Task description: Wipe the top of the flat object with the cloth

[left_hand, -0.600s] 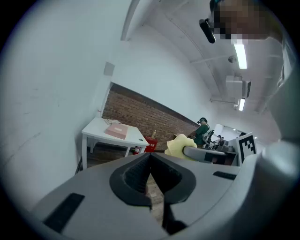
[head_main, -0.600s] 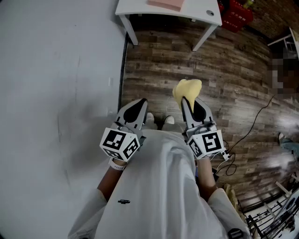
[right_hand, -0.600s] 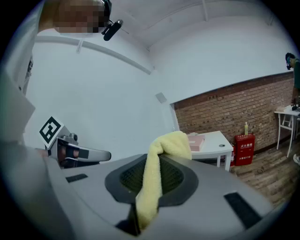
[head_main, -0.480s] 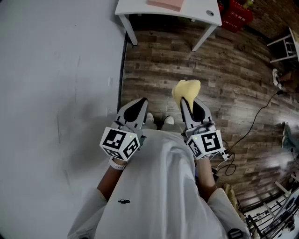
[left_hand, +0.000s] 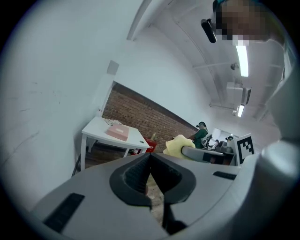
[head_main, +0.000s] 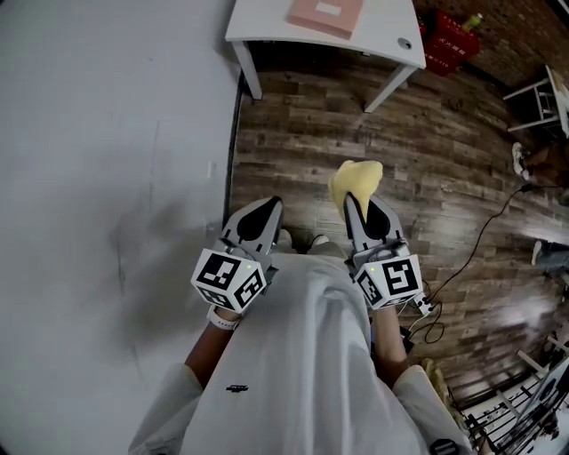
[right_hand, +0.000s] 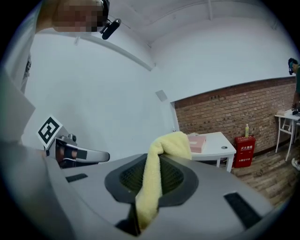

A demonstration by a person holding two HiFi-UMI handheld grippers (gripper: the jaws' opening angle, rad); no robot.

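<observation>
Cloth in the right gripper, pink flat object well ahead on the table

In the head view the right gripper (head_main: pixel 353 201) sits low centre, jaws clamped on the yellow cloth (head_main: pixel 356 178), which bunches out past the tips. The left gripper (head_main: pixel 266 206) beside it has its jaws together on nothing. The pink flat object (head_main: pixel 325 14) lies on the white table (head_main: pixel 267 25) at the frame's top edge, well apart, almost directly above the cloth. The right gripper therefore looks better placed to carry the cloth forward.

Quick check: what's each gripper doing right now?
Left gripper: shut, nothing between the jaws.
Right gripper: shut on the yellow cloth.
</observation>
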